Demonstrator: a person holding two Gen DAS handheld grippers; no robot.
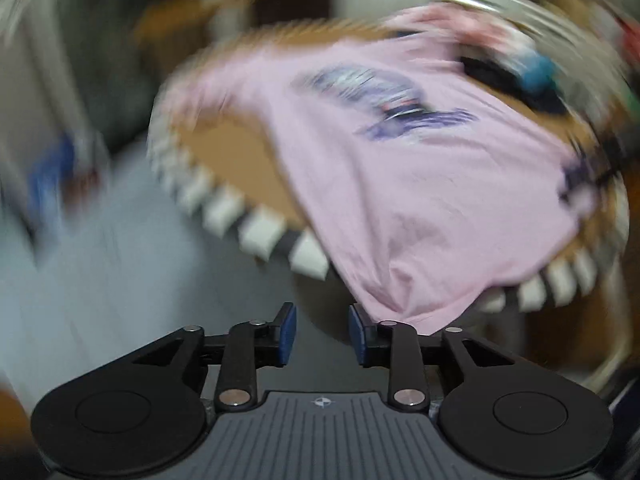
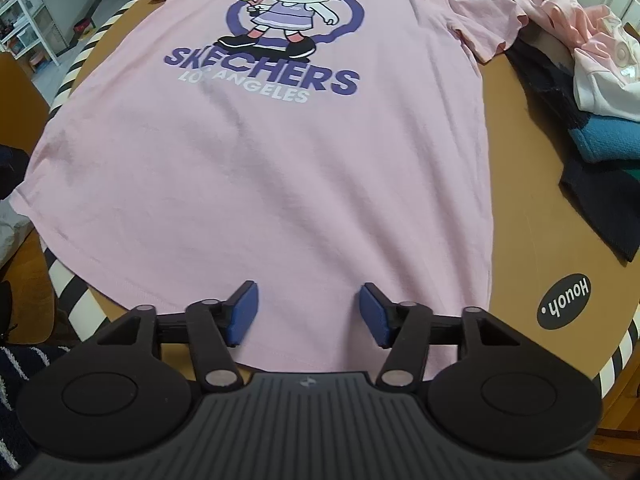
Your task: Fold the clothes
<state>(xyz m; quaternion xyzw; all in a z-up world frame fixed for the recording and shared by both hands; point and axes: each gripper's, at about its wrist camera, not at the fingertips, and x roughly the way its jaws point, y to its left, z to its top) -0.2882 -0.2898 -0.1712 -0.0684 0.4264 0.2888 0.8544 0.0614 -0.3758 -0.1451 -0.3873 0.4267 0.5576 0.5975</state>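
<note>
A pink T-shirt [image 2: 280, 168] with a purple cartoon cat print lies spread flat, print up, on a round brown table [image 2: 532, 240]. My right gripper [image 2: 308, 312] is open over the shirt's near hem, the flat cloth showing in the gap between its blue pads. In the blurred left wrist view the same shirt [image 1: 400, 184] drapes over the table's striped edge [image 1: 260, 232]. My left gripper [image 1: 322, 334] is open with nothing between its pads. The hanging shirt corner lies against the outside of its right finger [image 1: 360, 332].
A pile of clothes [image 2: 592, 92] in pink, white, teal and dark navy sits at the table's right side. A black oval label [image 2: 564, 300] is stuck on the tabletop near the right edge. Pale floor [image 1: 120, 264] lies below the table on the left.
</note>
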